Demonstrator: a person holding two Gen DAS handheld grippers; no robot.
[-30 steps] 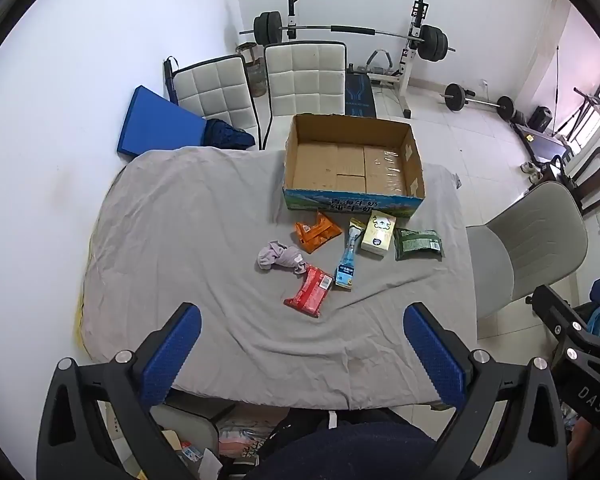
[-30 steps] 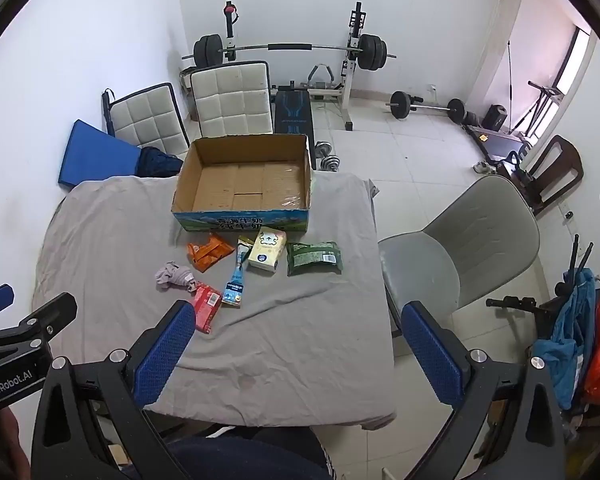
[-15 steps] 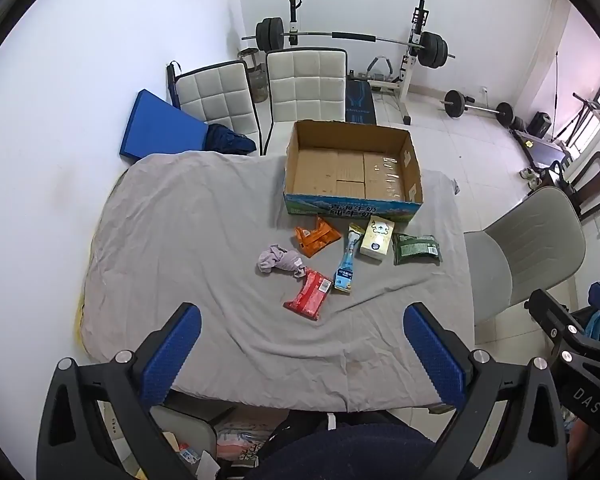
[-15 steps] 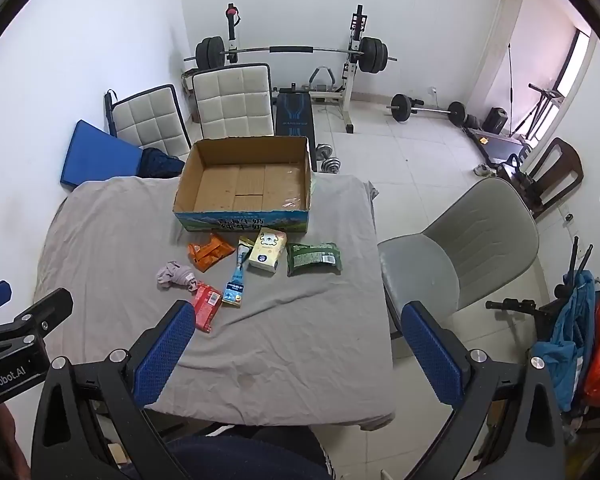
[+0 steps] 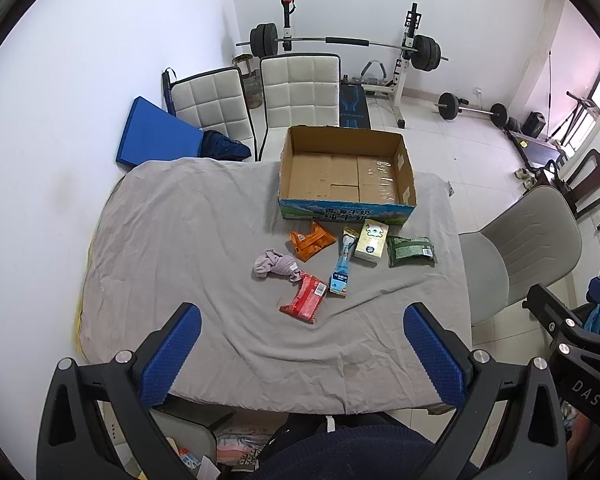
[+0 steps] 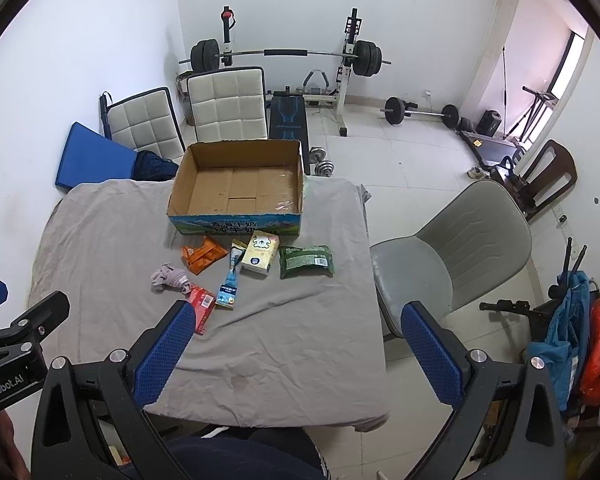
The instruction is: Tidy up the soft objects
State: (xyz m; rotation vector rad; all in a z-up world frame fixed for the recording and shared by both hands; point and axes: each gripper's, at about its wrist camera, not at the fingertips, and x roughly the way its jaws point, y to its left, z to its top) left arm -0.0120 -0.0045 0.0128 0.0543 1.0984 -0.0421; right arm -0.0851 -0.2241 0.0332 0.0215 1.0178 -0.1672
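Note:
An empty cardboard box (image 5: 346, 174) (image 6: 238, 184) stands at the far side of the grey-clothed table (image 5: 172, 240). In front of it lie an orange packet (image 5: 311, 239), a crumpled lilac cloth (image 5: 274, 265), a red packet (image 5: 305, 298), a blue tube pack (image 5: 342, 266), a cream tissue pack (image 5: 371, 241) and a green packet (image 5: 411, 251). My left gripper (image 5: 300, 356) is open and empty, high above the table's near edge. My right gripper (image 6: 298, 356) is open and empty, above the near right part; its left finger covers part of the red packet (image 6: 202, 304).
Two white padded chairs (image 5: 256, 96) and a blue mat (image 5: 156, 134) stand behind the table. A grey chair (image 6: 452, 248) stands to the right. A barbell rack (image 6: 288, 54) and weights fill the back of the room. The person's lap (image 5: 340, 452) is below.
Both grippers have risen and drawn back slightly, so the table and objects look a little smaller and farther. Nothing on the table has moved.

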